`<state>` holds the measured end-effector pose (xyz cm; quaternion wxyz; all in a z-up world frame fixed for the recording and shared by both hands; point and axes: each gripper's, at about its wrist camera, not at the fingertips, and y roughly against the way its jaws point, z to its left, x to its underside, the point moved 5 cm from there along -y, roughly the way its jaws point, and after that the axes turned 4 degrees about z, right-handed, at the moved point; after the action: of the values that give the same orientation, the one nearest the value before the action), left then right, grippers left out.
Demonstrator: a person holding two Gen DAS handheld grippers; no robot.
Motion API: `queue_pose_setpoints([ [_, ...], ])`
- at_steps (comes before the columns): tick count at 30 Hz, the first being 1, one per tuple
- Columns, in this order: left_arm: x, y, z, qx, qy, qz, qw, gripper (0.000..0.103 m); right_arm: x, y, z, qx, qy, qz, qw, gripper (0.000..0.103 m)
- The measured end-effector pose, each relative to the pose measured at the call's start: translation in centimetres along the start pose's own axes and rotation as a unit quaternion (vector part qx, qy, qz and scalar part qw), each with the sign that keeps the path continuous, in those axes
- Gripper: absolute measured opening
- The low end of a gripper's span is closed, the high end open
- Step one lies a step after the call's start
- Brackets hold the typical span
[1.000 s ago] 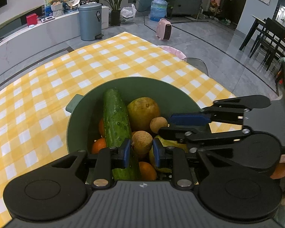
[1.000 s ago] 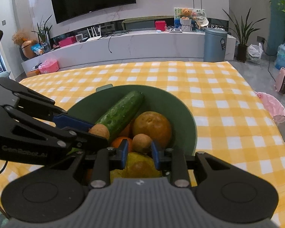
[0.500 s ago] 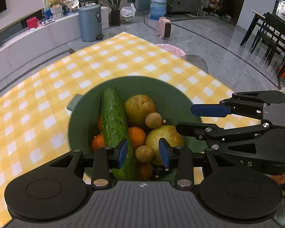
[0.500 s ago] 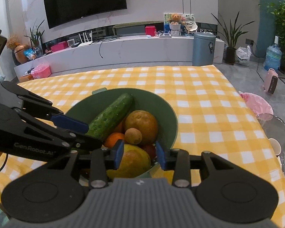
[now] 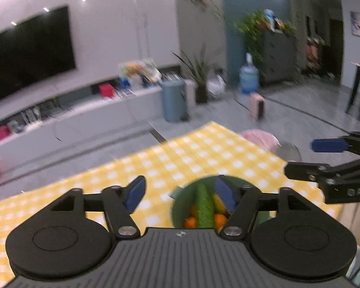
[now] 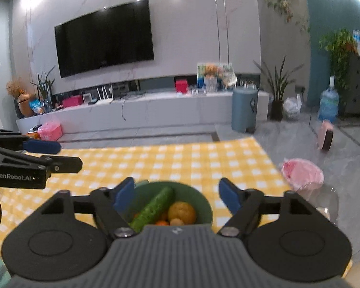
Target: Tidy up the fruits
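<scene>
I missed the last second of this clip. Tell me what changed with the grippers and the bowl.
Both grippers pulled up and back from the green bowl, which now looks smaller and lower in both views. The left gripper and right gripper went from nearly shut to wide apart; their jaws are opening, with nothing held between them. The cucumber, the oranges and the other fruit stayed in the bowl on the yellow checked cloth.

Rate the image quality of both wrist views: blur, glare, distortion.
Left wrist view: heavy motion blur over the room and the green bowl; the left tool stays sharper. Right wrist view: milder blur, the cucumber readable, ceiling-light glare on the TV wall. Both show fisheye bending at the edges.
</scene>
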<state>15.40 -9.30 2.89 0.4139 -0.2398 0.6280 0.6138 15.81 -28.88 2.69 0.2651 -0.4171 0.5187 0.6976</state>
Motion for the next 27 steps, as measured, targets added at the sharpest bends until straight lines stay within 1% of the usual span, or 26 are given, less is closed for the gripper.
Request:
queue_pose_setpoints([
  [1, 0.1, 0.9, -0.1, -0.009, 0.000, -0.011, 0.9999, 0.090, -0.1, 0.9, 0.4, -0.002, 0.003, -0.008, 1.000, 0.085],
  [3, 0.3, 2.6, -0.4, -0.021, -0.004, -0.027, 0.9994, 0.092, 0.1, 2.5, 1.2, -0.004, 0.007, -0.019, 1.000, 0.089],
  [4, 0.5, 3.2, -0.5, -0.027, -0.004, -0.032, 0.9991, 0.096, 0.3, 3.1, 1.7, -0.003, 0.007, -0.022, 1.000, 0.091],
  [5, 0.7, 3.8, -0.6, -0.035, -0.003, -0.037, 0.9987, 0.098, 0.5, 3.7, 2.0, -0.003, 0.006, -0.024, 1.000, 0.091],
  [10, 2.2, 5.9, -0.8, -0.094, 0.010, -0.061, 0.9936, 0.099, 2.1, 6.1, 3.8, -0.001, 0.002, -0.025, 1.000, 0.092],
  [11, 2.6, 6.2, -0.8, -0.101, 0.012, -0.065, 0.9927, 0.099, 2.5, 6.5, 4.2, 0.003, 0.005, -0.026, 1.000, 0.093],
  [13, 3.3, 6.8, -0.8, -0.102, 0.020, -0.066, 0.9924, 0.099, 3.3, 7.3, 4.9, 0.013, 0.010, -0.027, 0.999, 0.095],
  [16, 4.6, 7.1, -0.7, -0.091, 0.041, -0.055, 0.9935, 0.099, 4.6, 8.1, 5.6, 0.024, 0.014, -0.025, 0.999, 0.095],
  [18, 5.3, 7.2, -0.5, -0.092, 0.053, -0.044, 0.9934, 0.099, 5.5, 8.2, 5.9, 0.024, 0.010, -0.016, 1.000, 0.095],
  [22, 6.9, 6.5, -0.2, -0.099, 0.064, -0.008, 0.9929, 0.099, 7.2, 8.0, 6.4, 0.030, 0.006, 0.008, 0.999, 0.095],
  [27, 8.9, 5.8, 1.0, -0.107, 0.089, 0.048, 0.9891, 0.099, 8.7, 7.4, 7.1, 0.039, 0.005, 0.030, 0.999, 0.097],
])
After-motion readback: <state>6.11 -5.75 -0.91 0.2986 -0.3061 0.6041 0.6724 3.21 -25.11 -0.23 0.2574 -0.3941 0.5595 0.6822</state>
